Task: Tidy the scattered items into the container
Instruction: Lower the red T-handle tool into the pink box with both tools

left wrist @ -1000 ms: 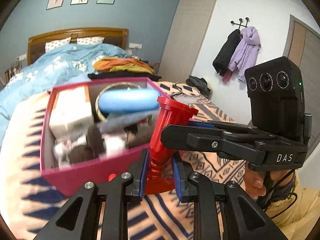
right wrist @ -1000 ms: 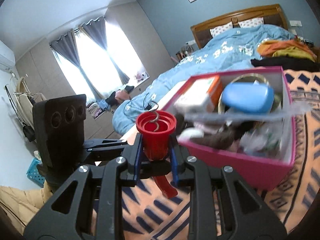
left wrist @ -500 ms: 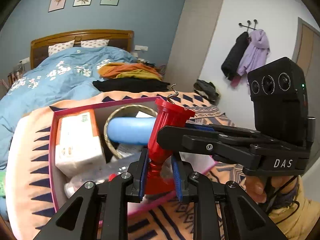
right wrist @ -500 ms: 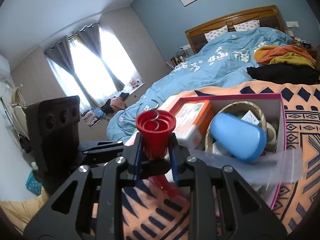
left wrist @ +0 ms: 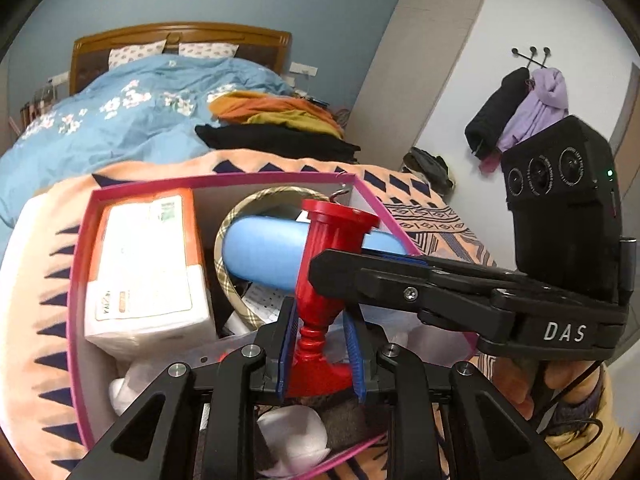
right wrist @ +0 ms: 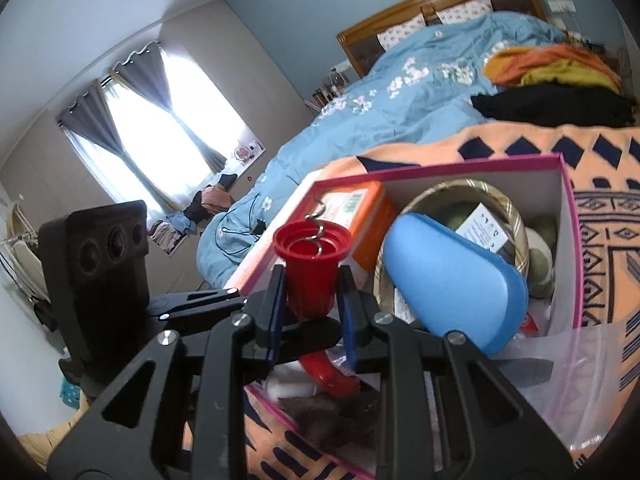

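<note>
"DAS" in white letters on right gripper [left wrist: 320,268]

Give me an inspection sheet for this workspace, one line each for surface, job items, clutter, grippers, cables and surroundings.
Surface: orange patterned blanket on the bed.
Job's things: red corkscrew held above the pink box, which holds a tissue pack, a blue case and a plaid-rimmed basket.
Clutter: folded clothes beyond the box.
Grippers: left gripper and right gripper both shut on the corkscrew.
Cables: black cord on the blue duvet.
Surroundings: coats on wall hooks, curtained window.
</note>
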A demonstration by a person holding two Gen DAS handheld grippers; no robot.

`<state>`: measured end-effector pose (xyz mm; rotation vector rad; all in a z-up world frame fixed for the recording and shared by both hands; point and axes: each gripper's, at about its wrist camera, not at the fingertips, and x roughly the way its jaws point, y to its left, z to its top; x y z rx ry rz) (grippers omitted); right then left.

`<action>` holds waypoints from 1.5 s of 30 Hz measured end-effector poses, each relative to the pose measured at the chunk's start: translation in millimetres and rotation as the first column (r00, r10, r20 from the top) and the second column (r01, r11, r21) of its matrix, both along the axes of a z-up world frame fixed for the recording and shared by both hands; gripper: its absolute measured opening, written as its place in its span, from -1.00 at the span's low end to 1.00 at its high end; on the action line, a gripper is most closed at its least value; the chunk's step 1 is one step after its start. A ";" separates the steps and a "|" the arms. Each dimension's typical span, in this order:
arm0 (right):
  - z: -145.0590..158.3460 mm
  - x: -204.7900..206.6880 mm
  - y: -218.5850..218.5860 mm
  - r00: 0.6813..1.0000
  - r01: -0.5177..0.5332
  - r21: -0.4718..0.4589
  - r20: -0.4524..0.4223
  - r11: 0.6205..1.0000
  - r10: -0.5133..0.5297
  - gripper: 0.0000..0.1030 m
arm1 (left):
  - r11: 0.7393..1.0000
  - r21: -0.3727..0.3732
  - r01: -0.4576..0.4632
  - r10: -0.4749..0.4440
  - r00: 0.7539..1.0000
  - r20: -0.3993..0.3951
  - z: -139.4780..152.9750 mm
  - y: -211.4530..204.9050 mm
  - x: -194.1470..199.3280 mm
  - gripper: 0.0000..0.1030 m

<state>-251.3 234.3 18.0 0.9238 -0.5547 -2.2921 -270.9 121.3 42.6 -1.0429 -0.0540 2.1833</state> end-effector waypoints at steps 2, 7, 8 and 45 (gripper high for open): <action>-3.2 -3.5 2.0 1.000 0.001 -0.008 0.012 1.000 -0.001 -0.47 | 1.000 -0.002 0.000 0.000 1.000 0.004 -1.8 0.8 -2.3 -0.56; -6.4 -10.1 3.7 0.999 0.013 0.001 0.031 1.000 -0.013 -0.44 | 1.000 -0.014 -0.009 0.009 1.000 0.015 -5.6 1.5 -7.6 -0.54; -7.0 -11.9 4.0 0.999 0.015 0.004 0.035 1.000 -0.015 -0.43 | 1.000 -0.016 -0.013 0.013 1.000 0.019 -6.6 1.5 -8.7 -0.53; -3.6 -3.7 -15.2 0.999 0.038 0.214 -0.037 0.976 -0.031 -0.32 | 0.986 -0.097 -0.138 0.130 0.988 -0.080 -7.0 -20.4 5.1 0.17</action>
